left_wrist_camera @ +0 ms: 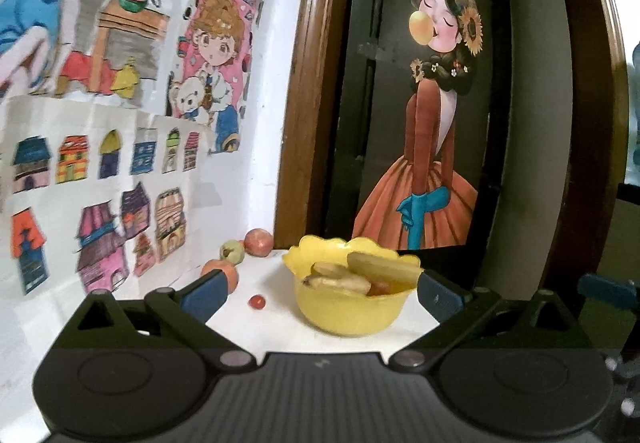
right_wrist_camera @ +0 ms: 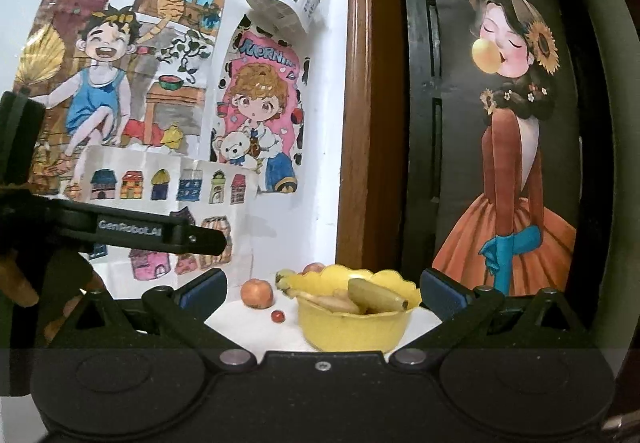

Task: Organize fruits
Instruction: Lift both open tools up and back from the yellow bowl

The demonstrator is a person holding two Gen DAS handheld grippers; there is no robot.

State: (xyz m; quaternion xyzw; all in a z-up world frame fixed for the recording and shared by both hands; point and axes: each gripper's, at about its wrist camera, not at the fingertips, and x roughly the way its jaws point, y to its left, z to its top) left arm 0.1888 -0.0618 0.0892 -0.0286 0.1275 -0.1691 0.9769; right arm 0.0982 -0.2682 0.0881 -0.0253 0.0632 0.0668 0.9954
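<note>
A yellow scalloped bowl (left_wrist_camera: 348,307) (right_wrist_camera: 354,327) stands on the white tabletop, holding bananas (left_wrist_camera: 380,265) (right_wrist_camera: 376,295) and a reddish fruit. Left of it lie a small red fruit (left_wrist_camera: 257,301) (right_wrist_camera: 277,316), an orange-red apple (left_wrist_camera: 228,271) (right_wrist_camera: 257,293), a green apple (left_wrist_camera: 232,251) and another red apple (left_wrist_camera: 259,241) near the wall corner. My left gripper (left_wrist_camera: 320,293) is open, its blue-padded fingers wide on either side of the bowl and short of it. My right gripper (right_wrist_camera: 323,291) is open likewise, with nothing between its fingers.
Drawings cover the white wall (right_wrist_camera: 280,3) on the left. A wooden frame (left_wrist_camera: 308,83) and a dark panel with a painted figure (left_wrist_camera: 432,115) stand behind the bowl. The other gripper's black body (right_wrist_camera: 120,231) and a hand show at the right wrist view's left edge.
</note>
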